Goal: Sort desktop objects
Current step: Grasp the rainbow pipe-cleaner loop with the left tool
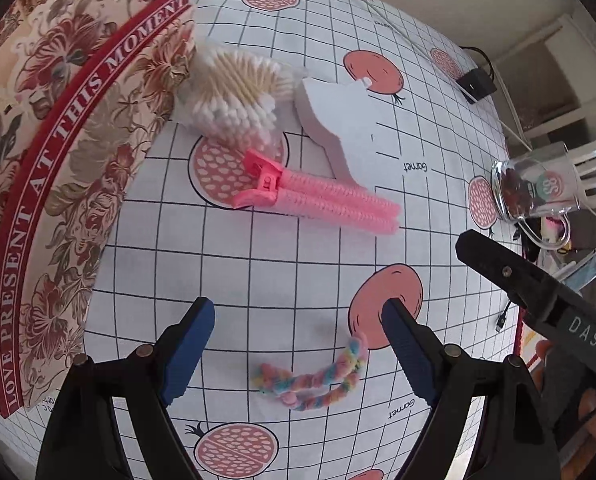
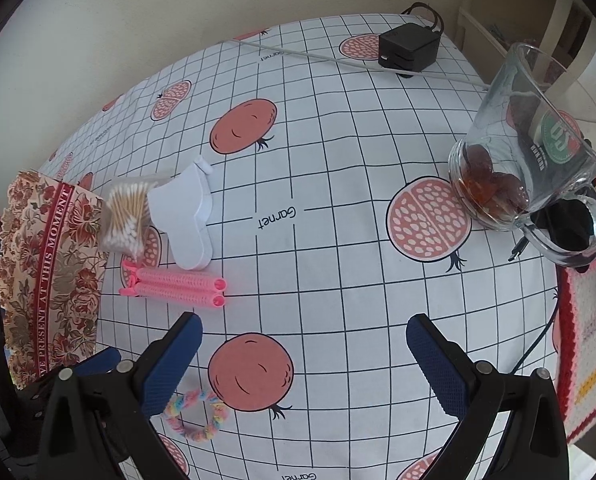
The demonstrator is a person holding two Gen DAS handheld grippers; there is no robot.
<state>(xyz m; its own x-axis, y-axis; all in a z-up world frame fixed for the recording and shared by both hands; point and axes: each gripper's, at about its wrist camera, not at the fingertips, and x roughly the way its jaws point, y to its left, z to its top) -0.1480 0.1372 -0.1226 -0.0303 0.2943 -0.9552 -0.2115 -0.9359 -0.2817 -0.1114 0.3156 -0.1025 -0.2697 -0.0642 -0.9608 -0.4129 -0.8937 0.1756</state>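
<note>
Both tongs gape empty; left gripper [image 1: 298, 344] straddles soft, light rainbow hair tie [image 1: 314, 380] beside right gripper [image 2: 304, 364]; pinch its braid.

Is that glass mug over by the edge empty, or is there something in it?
Not empty. The glass mug stands upright with brown, rounded pieces and some amber liquid at its bottom; what they are cannot be told.

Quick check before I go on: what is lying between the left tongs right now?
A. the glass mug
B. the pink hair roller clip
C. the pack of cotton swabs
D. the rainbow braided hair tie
D: in the left wrist view the rainbow braided hair tie lies on the checked tablecloth in the gap of the open left tongs, while the pink hair roller clip sits farther ahead.
</note>
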